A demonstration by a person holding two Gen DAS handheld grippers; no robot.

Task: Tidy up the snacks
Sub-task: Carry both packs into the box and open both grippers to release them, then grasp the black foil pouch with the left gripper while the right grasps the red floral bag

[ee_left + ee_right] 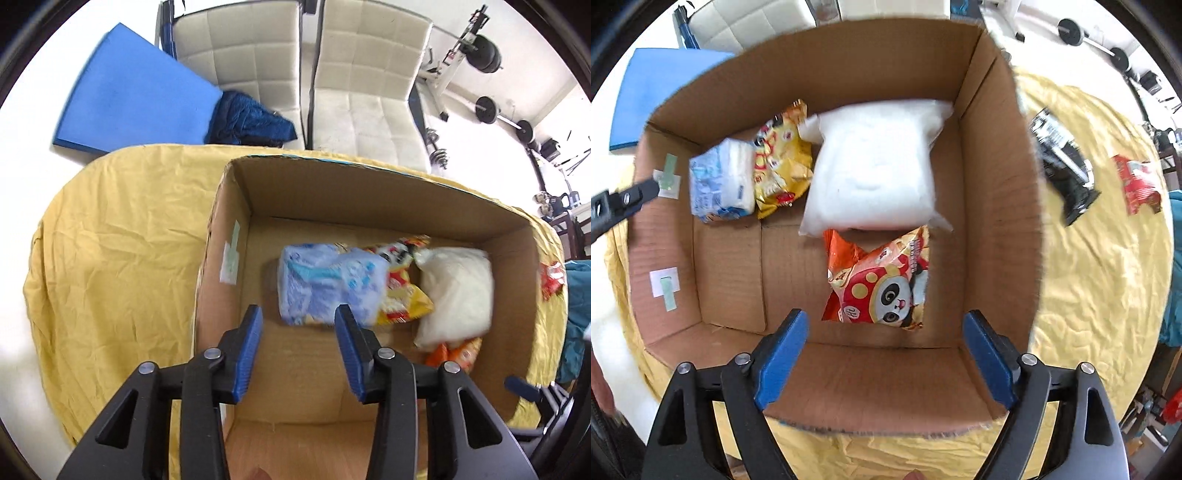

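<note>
Four packets lie in the open cardboard box (993,155), which stands on a table under a creased yellow cloth (1089,295).

Contents, as seen from the right wrist view:
- blue and white packet (720,181), at the left end, just beside the box's left wall;
- yellow and red snack bag (783,158), touching the blue and white packet on its right;
- white pillow-shaped bag (875,166), at the far wall, its near edge overlapping the next item;
- orange and red bag printed with a panda (879,280), on the box floor in front of the white bag.

Outside the box, on the cloth to its right: a black packet (1063,162), blurred, and a red packet (1137,184) near the cloth's edge.

Tools: the left gripper (299,347) hangs above the box's left part, pointing steeply down, its blue pads parted with nothing between them; the blue and white packet (328,284) lies below and apart from it. The right gripper (886,358) points straight down over the near wall, jaws spread wide and empty, the panda bag beneath it, untouched.

Beyond the table: two pale padded chairs (369,74), a blue mat (136,92) on the floor, and weights on a stand (487,55).
</note>
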